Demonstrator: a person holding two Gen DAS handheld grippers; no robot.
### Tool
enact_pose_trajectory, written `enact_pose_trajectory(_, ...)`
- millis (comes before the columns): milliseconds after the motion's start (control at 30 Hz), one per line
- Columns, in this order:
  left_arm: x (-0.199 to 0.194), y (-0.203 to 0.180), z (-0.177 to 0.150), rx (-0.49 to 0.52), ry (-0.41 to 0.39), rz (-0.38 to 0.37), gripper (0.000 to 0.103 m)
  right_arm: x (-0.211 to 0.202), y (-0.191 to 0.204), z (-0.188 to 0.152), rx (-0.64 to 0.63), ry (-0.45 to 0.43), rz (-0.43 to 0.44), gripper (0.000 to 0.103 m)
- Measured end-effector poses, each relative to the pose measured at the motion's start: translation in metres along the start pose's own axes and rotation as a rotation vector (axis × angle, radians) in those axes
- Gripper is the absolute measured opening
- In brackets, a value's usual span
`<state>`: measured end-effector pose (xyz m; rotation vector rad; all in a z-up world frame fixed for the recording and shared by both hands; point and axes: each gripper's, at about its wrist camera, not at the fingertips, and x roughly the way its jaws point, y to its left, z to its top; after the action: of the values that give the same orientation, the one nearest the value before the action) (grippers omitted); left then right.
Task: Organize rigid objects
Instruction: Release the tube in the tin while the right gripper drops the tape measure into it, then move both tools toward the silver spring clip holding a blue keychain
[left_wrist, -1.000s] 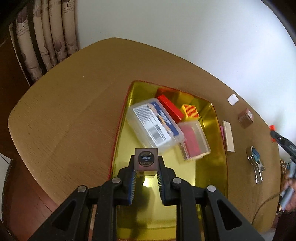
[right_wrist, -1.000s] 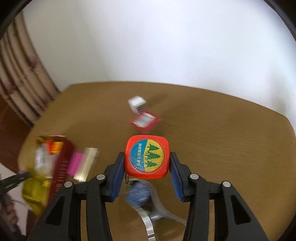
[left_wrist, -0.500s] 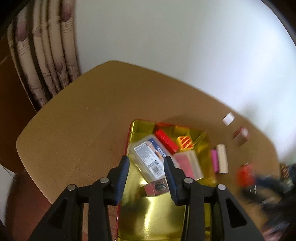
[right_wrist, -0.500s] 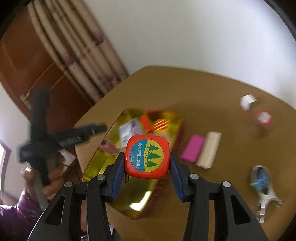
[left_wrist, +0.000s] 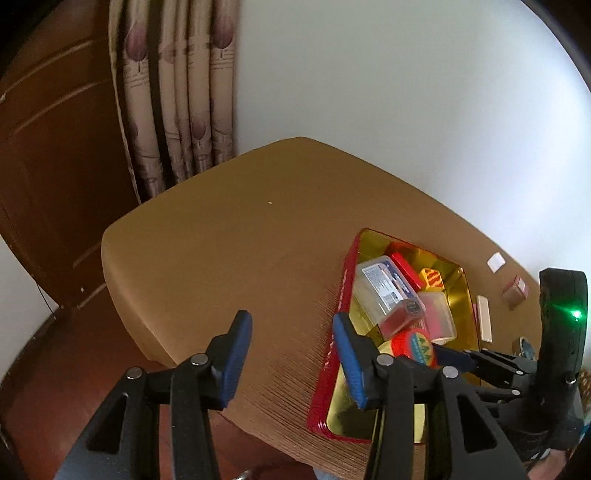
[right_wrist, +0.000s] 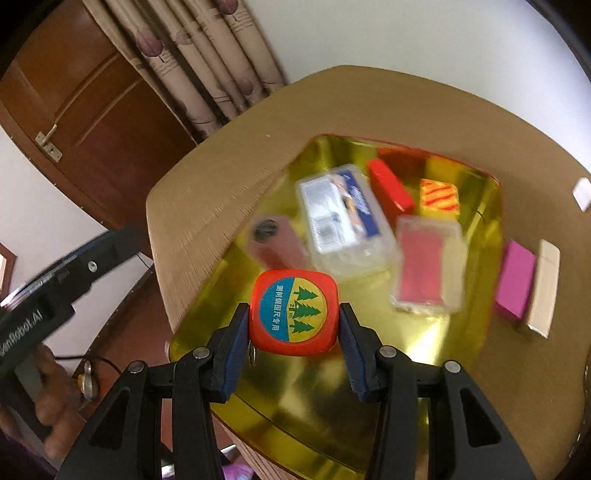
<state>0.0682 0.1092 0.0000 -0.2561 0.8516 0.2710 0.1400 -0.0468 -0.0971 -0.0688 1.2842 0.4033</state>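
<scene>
While the right hand-held gripper hangs over the gold tray on the tabletop, its blue pads are clamped on the two sides of a tape measure: a rounded orange-red square case with a round blue-and-yellow label showing green pine trees. The tape measure sits between the fingertips, above the tray's near end. Beyond it in the tray lie a clear plastic box, a red block and a yellow striped cube. The left hand-held gripper has just been opening; its jaws stand apart with nothing between them, over the tabletop beside the tray's red rim.
</scene>
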Motion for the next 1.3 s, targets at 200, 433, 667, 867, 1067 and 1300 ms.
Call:
enact_pose_trajectory(200, 0.009, 0.001, -0.003, 0.02, 0.034, -0.013, 0.047, 0.011, -0.008, 0.027, 0.053, -0.021, -0.02, 0.043)
enact_pose_trajectory(433, 0.018, -0.005, -0.008, 0.04, 0.066, -0.021, 0.047, 0.004, -0.013, 0.005, 0.004, -0.009, -0.139, 0.043)
enact_pose_trajectory(667, 0.024, -0.006, -0.011, 0.047, 0.091, -0.022, 0.047, 0.021, -0.014, -0.005, 0.008, 0.026, -0.112, 0.044)
enact_pose_trajectory(867, 0.031, -0.009, -0.015, 0.07, 0.095, -0.018, 0.047, 0.035, -0.015, -0.002, -0.007, 0.048, -0.143, 0.044)
enact_pose_trajectory(1067, 0.032, -0.012, -0.017, 0.087, 0.093, -0.032, 0.047, 0.006, -0.014, -0.002, 0.034, -0.065, -0.112, 0.068)
enact_pose_trajectory(1300, 0.037, -0.02, -0.025, 0.118, 0.119, -0.039, 0.047, -0.069, -0.045, -0.056, 0.102, -0.272, -0.194, 0.073)
